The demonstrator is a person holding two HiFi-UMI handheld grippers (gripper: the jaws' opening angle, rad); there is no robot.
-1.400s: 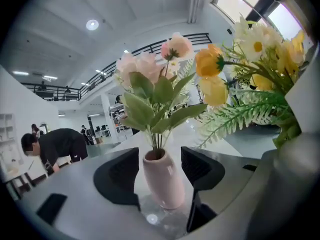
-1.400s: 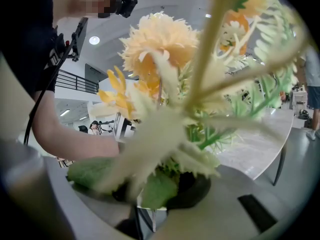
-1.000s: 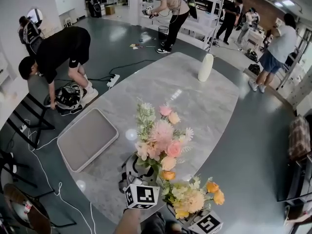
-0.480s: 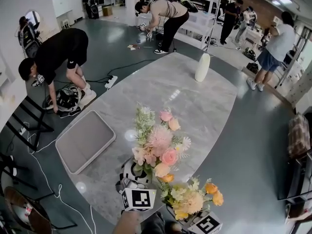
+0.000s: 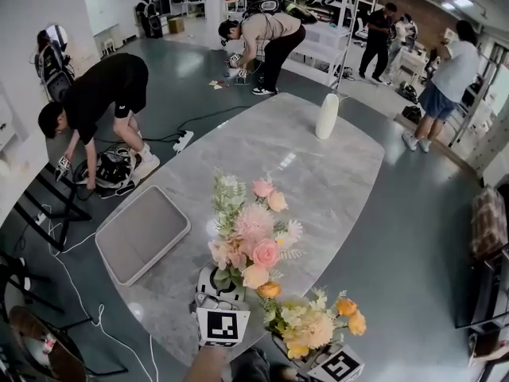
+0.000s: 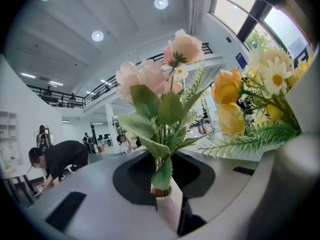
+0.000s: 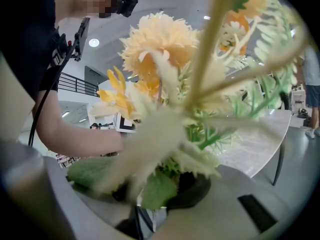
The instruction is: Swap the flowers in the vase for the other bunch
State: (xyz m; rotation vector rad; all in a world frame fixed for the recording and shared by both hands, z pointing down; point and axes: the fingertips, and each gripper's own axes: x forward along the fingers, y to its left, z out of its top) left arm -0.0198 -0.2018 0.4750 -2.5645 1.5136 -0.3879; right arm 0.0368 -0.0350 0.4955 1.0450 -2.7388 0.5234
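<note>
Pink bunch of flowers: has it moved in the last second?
Yes, slightly: the pink bunch has shifted left in the head view, its lower blooms nearer the grey tray.

- The marble table (image 5: 318,181) lies bare through its middle, a clear way to the white vase (image 5: 327,116) at one o'clock.
- The grey tray (image 5: 141,233) lies flat at ten o'clock.
- The pink bunch (image 5: 250,233) stands tall at twelve o'clock on the near edge, with the yellow bunch (image 5: 314,325) crowding close at its four o'clock.
</note>
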